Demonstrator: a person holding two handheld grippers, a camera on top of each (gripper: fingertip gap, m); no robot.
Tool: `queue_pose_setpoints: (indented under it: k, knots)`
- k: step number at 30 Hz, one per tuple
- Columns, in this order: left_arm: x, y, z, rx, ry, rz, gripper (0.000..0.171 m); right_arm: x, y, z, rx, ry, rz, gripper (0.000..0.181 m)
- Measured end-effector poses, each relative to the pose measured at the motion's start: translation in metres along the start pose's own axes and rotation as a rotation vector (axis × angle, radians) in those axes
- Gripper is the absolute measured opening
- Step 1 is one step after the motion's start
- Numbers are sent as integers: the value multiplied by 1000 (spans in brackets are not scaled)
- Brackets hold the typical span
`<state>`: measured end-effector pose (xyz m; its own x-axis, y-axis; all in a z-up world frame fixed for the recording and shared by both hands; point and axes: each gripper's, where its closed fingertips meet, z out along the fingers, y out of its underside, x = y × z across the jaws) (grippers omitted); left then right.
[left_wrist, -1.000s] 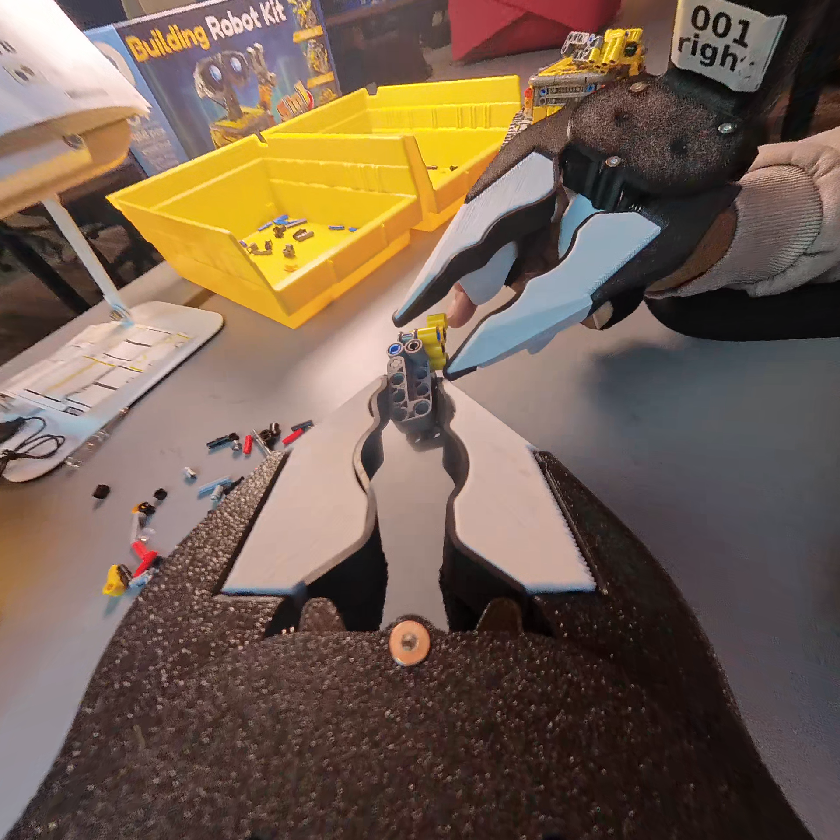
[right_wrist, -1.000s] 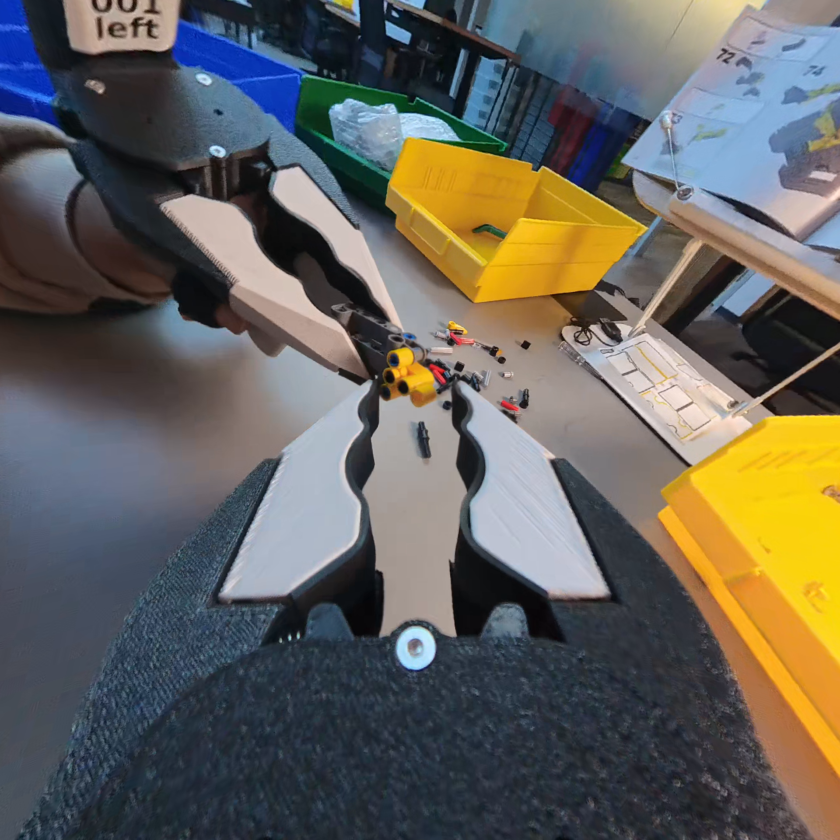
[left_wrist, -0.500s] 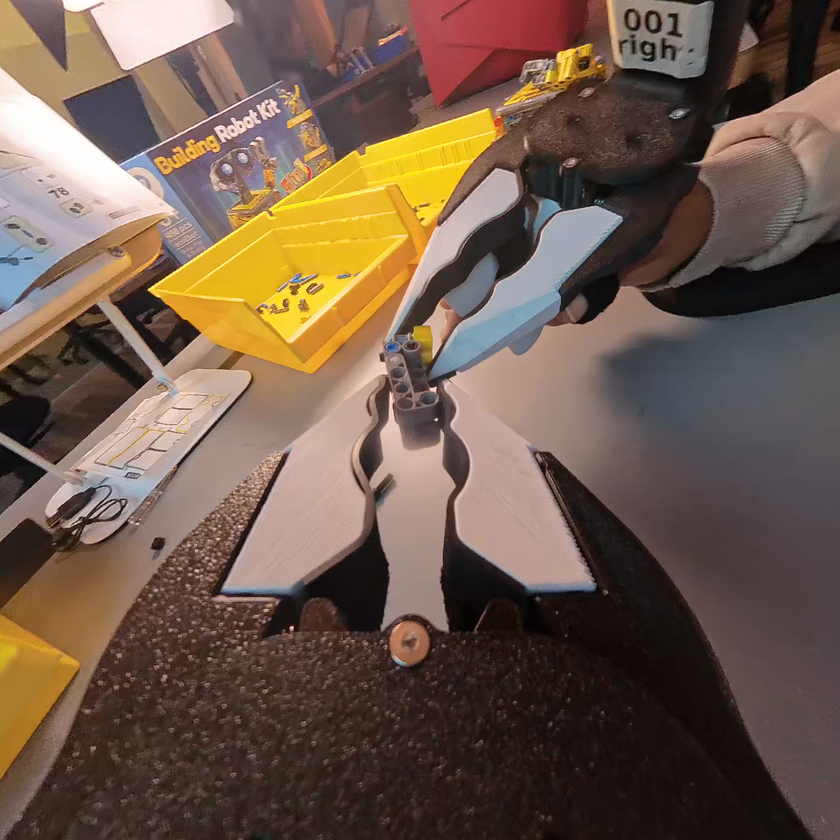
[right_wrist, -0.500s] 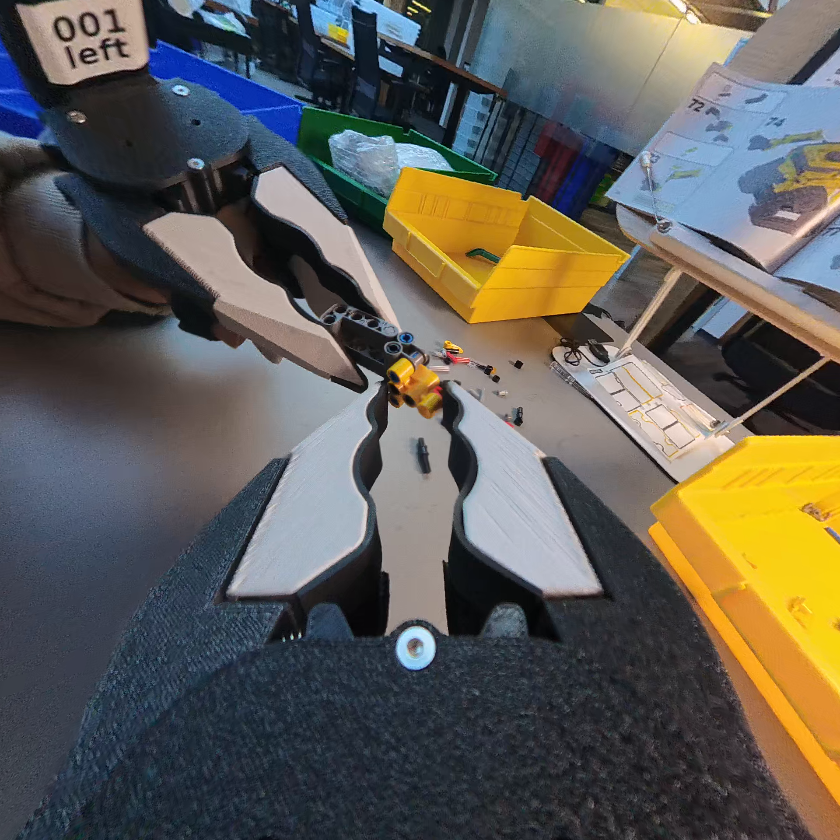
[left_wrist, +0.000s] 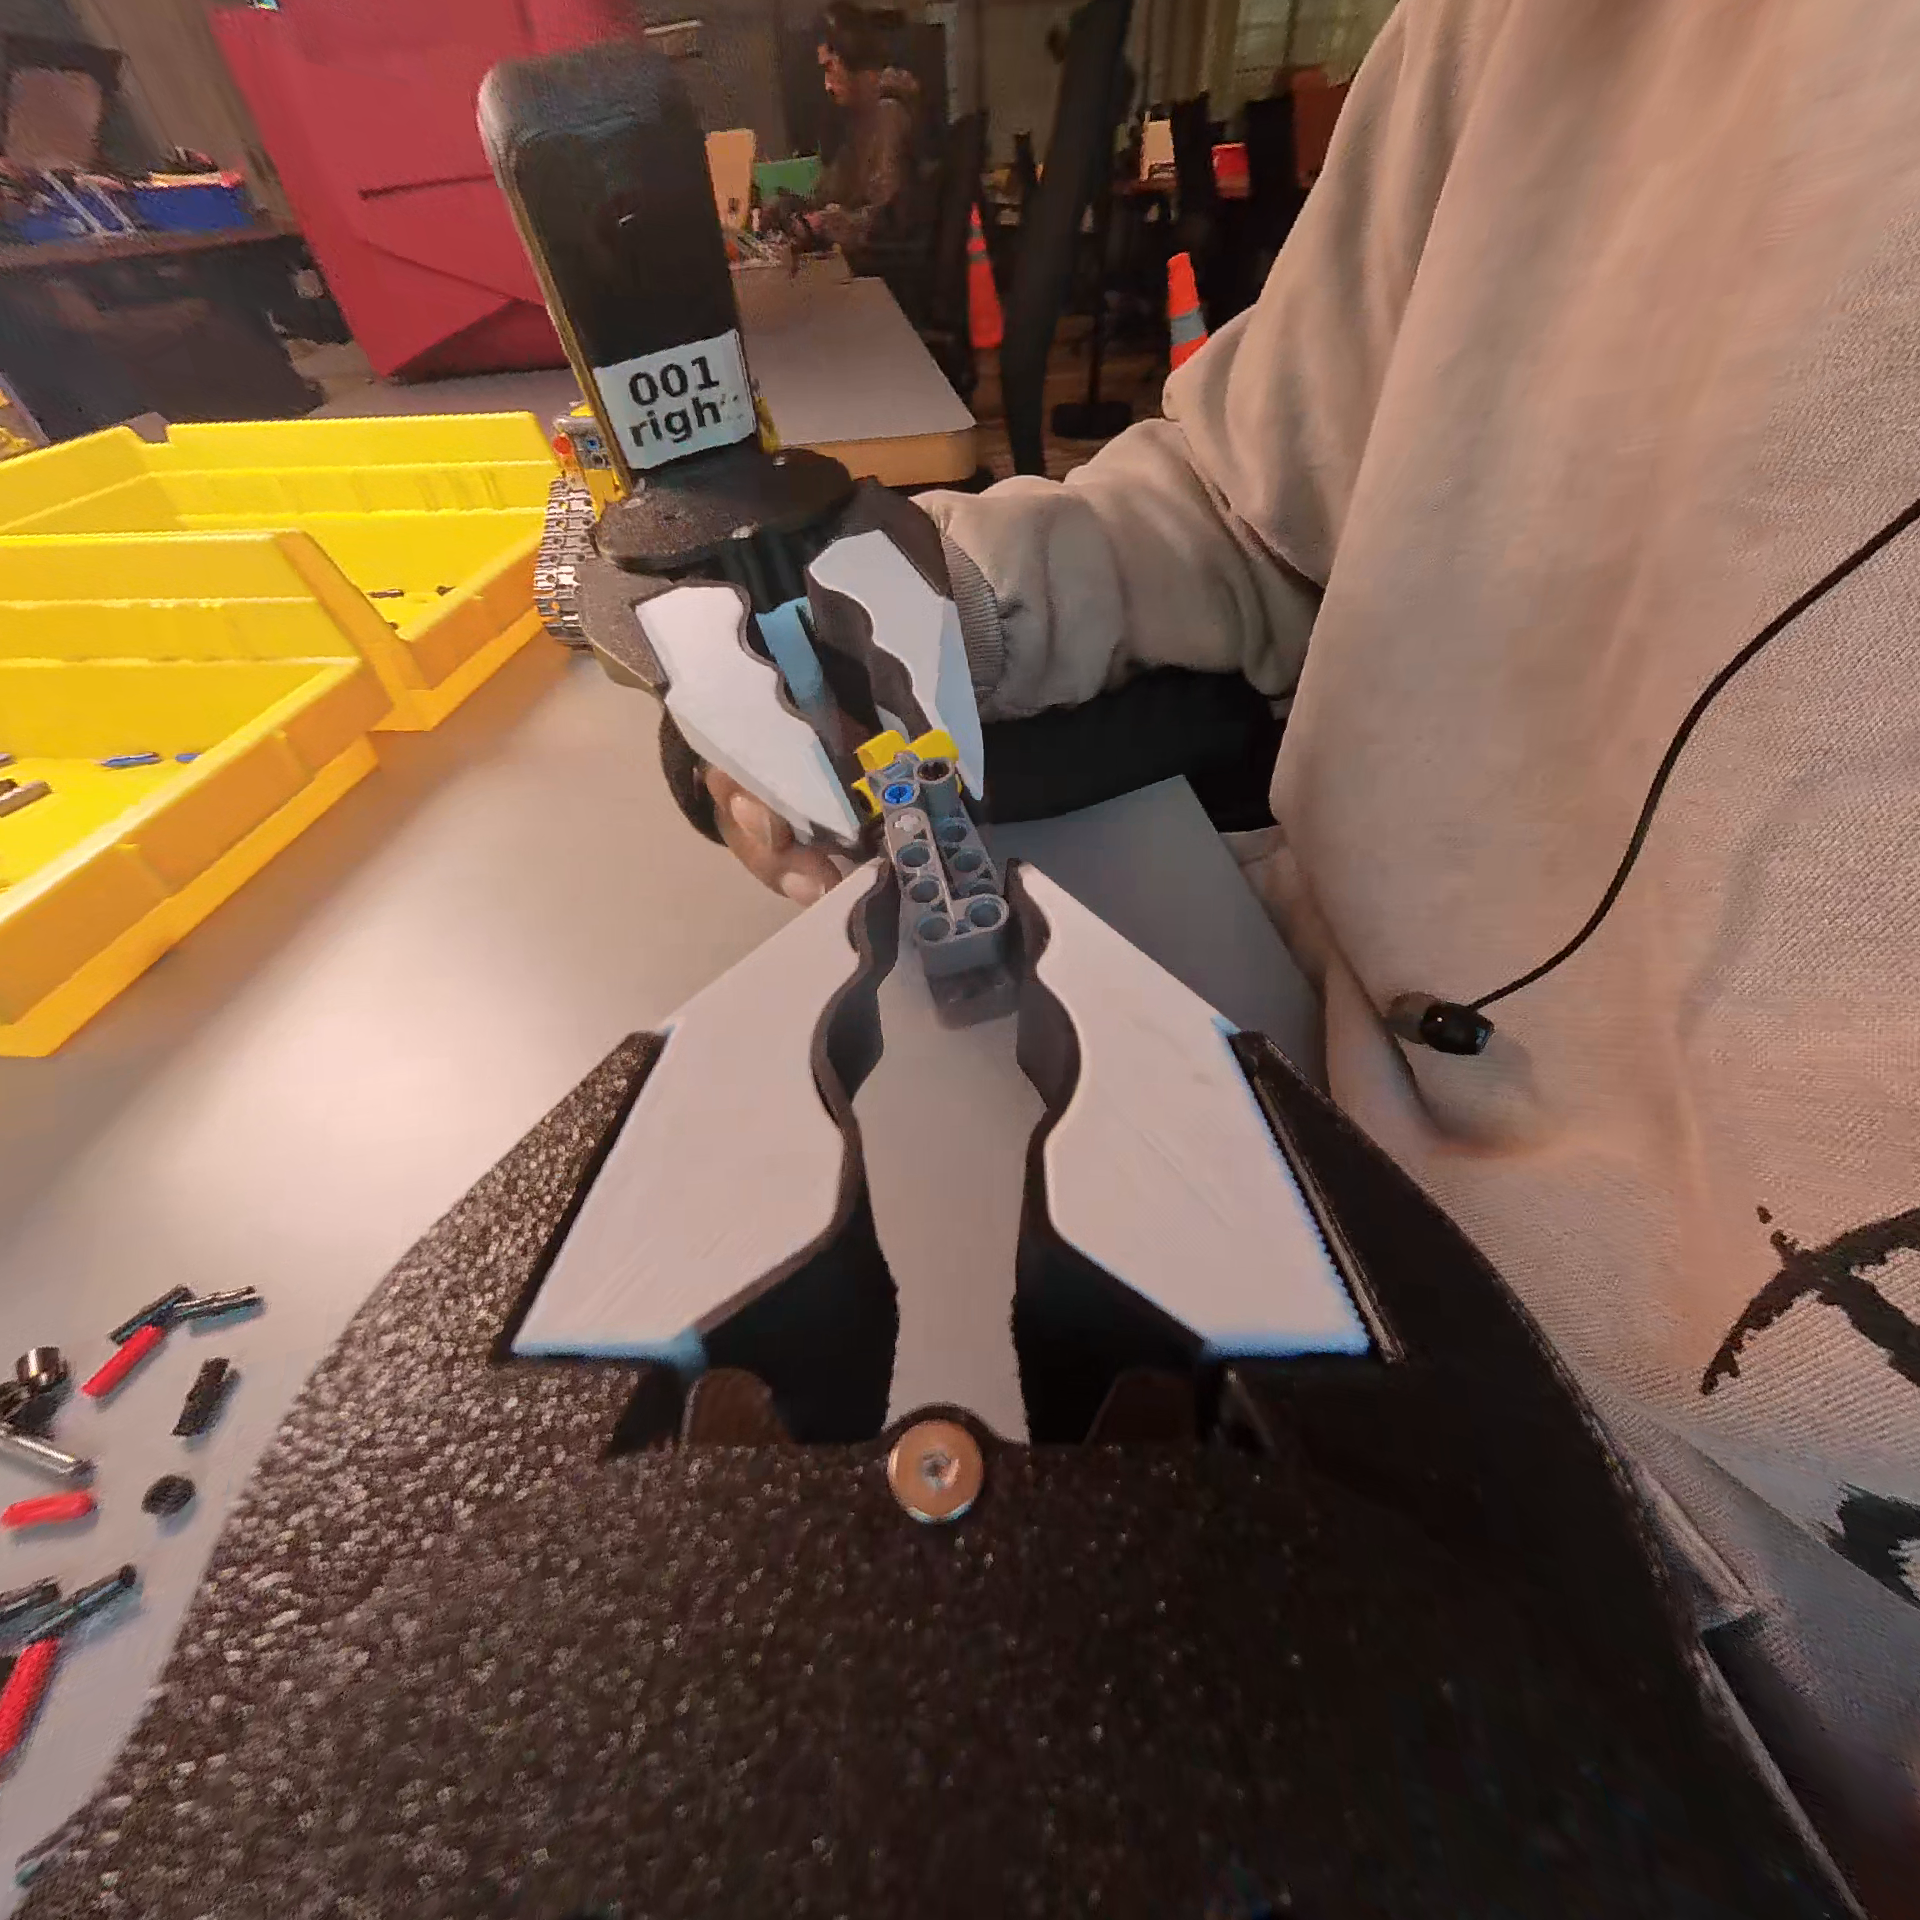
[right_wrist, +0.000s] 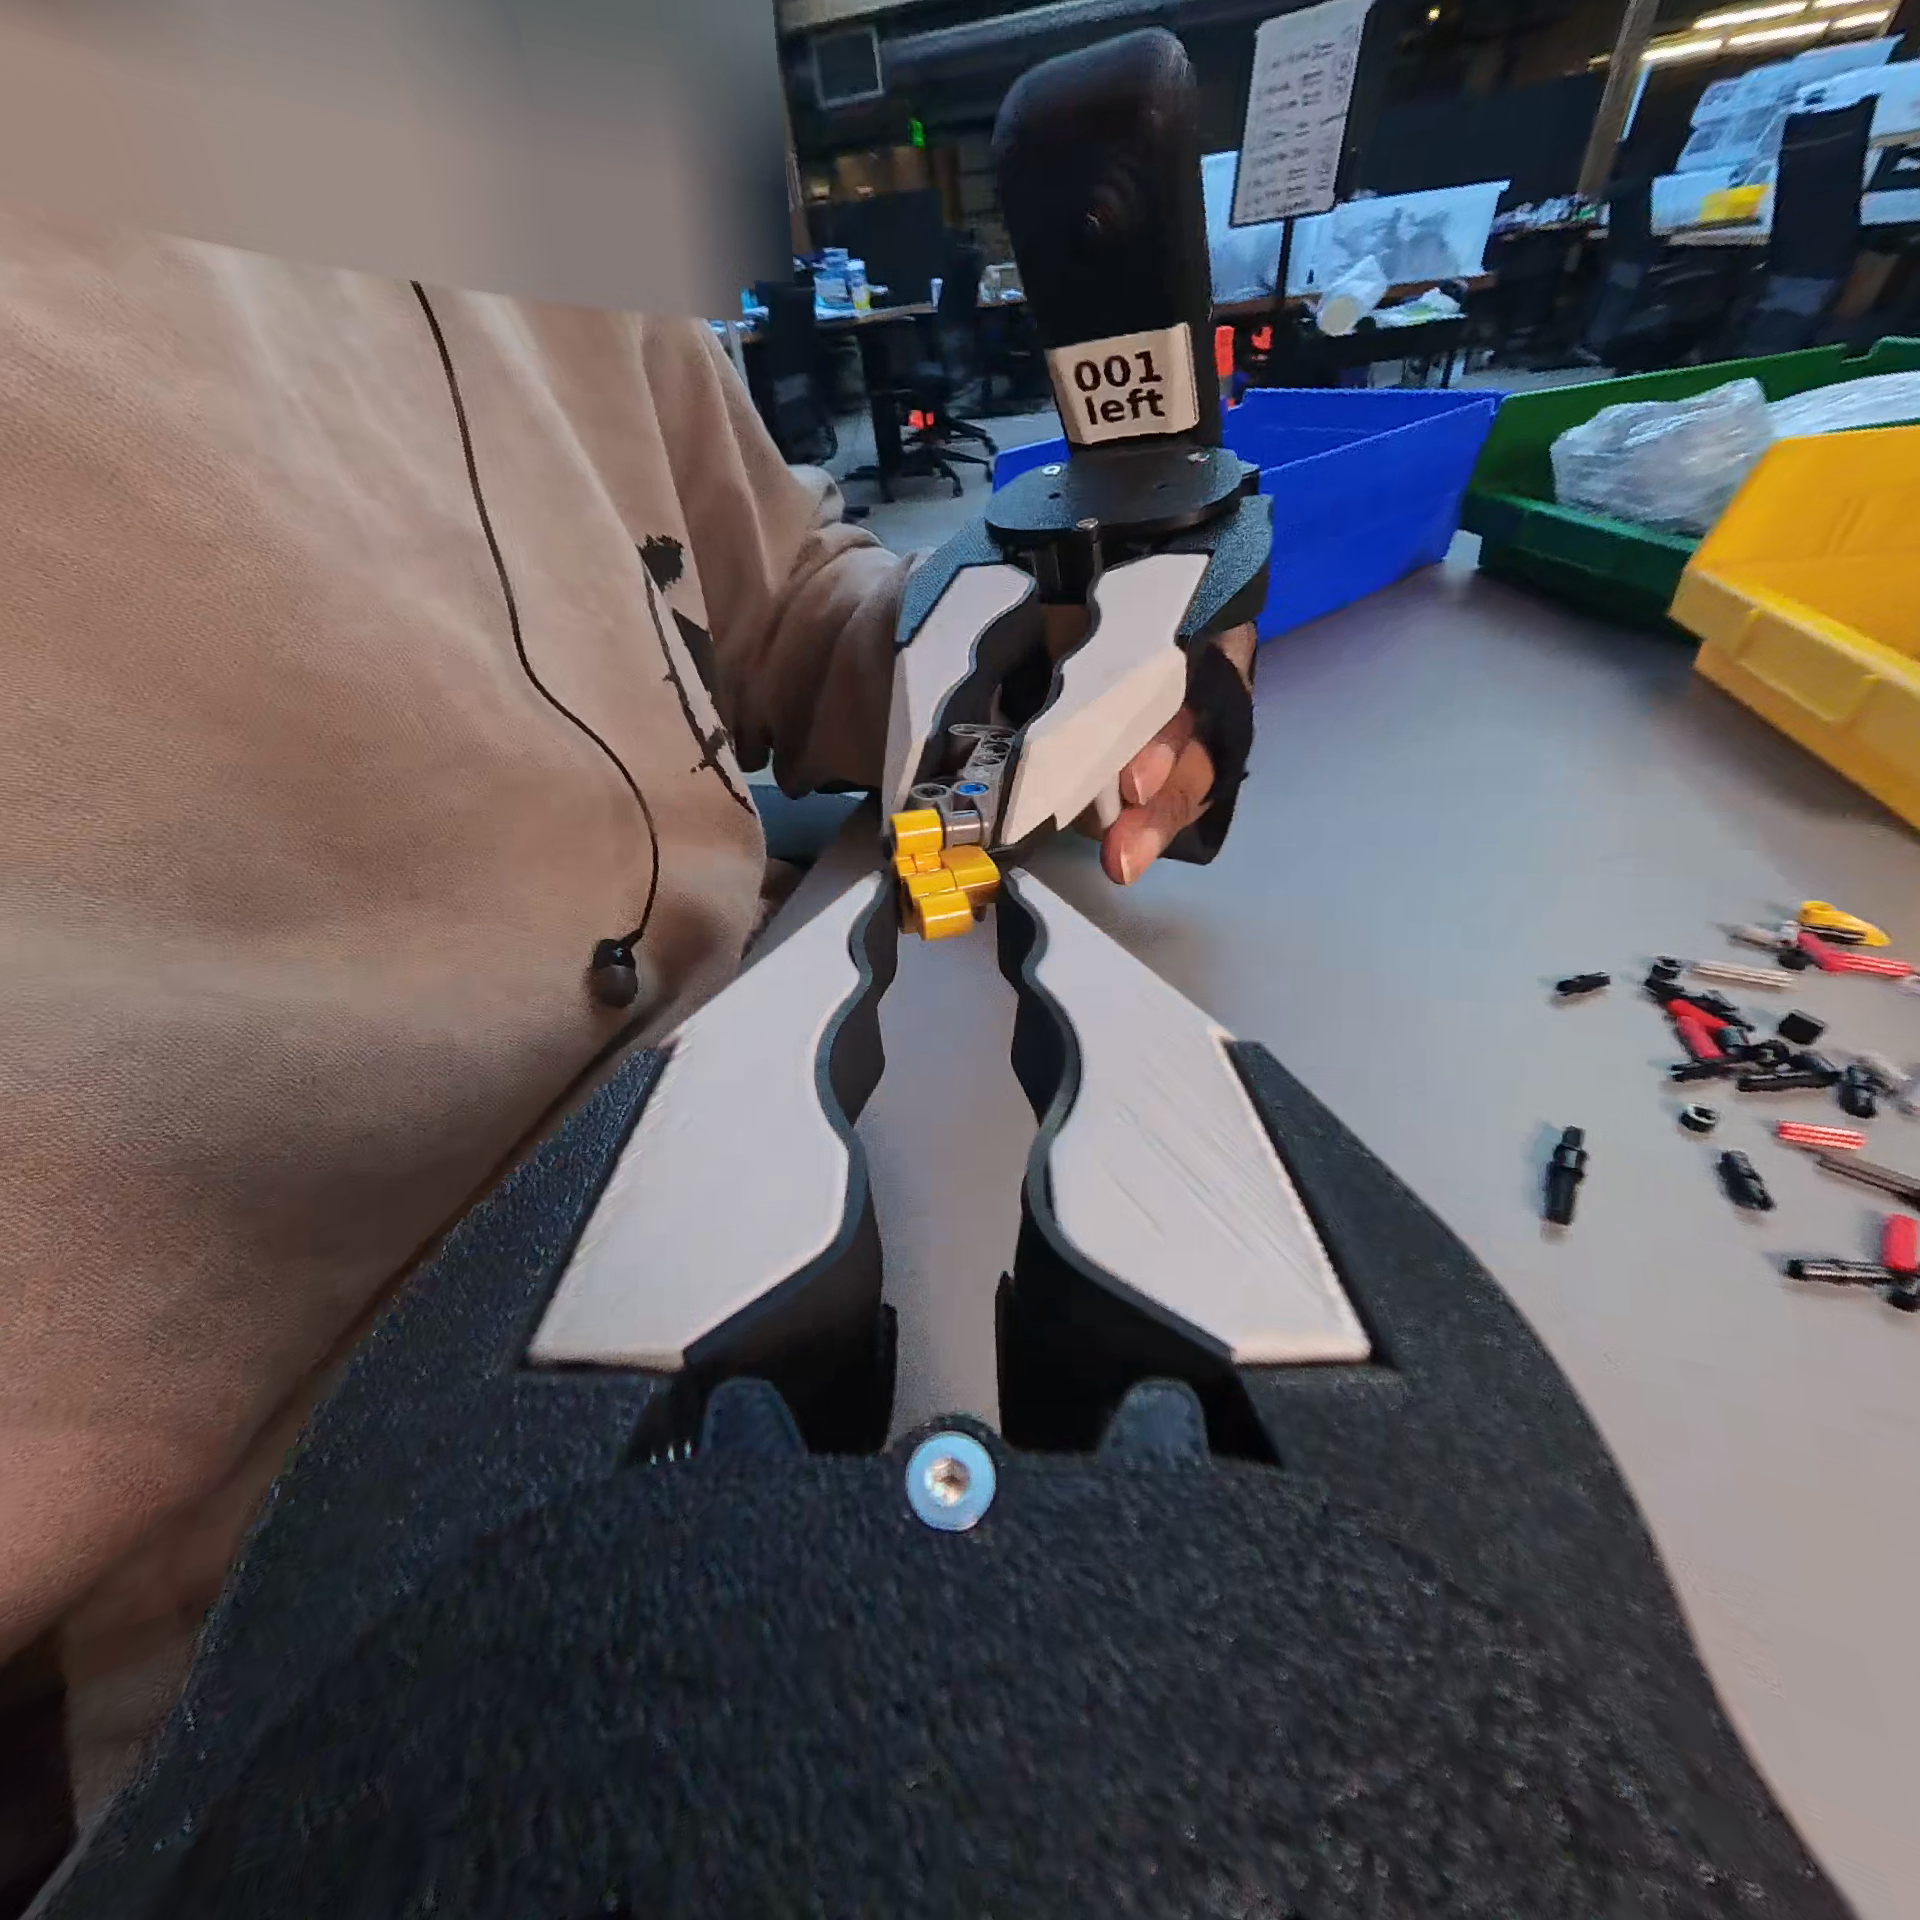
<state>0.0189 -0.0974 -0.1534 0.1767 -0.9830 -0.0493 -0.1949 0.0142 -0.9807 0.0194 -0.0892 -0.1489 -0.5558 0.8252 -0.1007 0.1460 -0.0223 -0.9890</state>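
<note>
My left gripper (left_wrist: 951, 883) is shut on a grey beam with holes (left_wrist: 951, 904), which sticks out forward from its tips. My right gripper (right_wrist: 943, 883) is shut on a small yellow connector piece (right_wrist: 940, 883). The two grippers point at each other tip to tip, above the grey table (left_wrist: 416, 987) and close to the person's chest. The yellow piece (left_wrist: 899, 748) meets the far end of the grey beam, where a blue pin shows. In the right wrist view the left gripper (right_wrist: 956, 816) holds the beam (right_wrist: 982, 753) just beyond the yellow piece.
Yellow bins (left_wrist: 208, 644) stand at the left, with a yellow tracked model (left_wrist: 561, 540) behind the right gripper. Loose red and black small parts (right_wrist: 1766, 1039) lie on the table. A blue bin (right_wrist: 1371, 488), green bin (right_wrist: 1558, 520) and yellow bin (right_wrist: 1818, 582) stand behind. The person's beige sweatshirt (left_wrist: 1558, 623) is close. My left and right fingertips are right by each other.
Both grippers have swung round toward the person's body, still holding their pieces. The yellow piece and grey beam have stayed together at the tips. The bins and loose parts now lie off to the side.
</note>
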Motion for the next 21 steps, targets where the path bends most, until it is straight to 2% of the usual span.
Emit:
queue_pose_setpoints:
  k: [5, 13, 21]
  knots:
    - [-7, -6, -2, 49, -6, -75, 20, 7, -7, -3, 60, 7, 68, 17]
    - [-12, -3, -5, 36, -32, -71, 21, 16, -8, -5, 82, 52, 106, 18]
    - [25, -17, -2, 123, 210, -133, 23, -24, -17, -1, 152, -227, 212, 16]
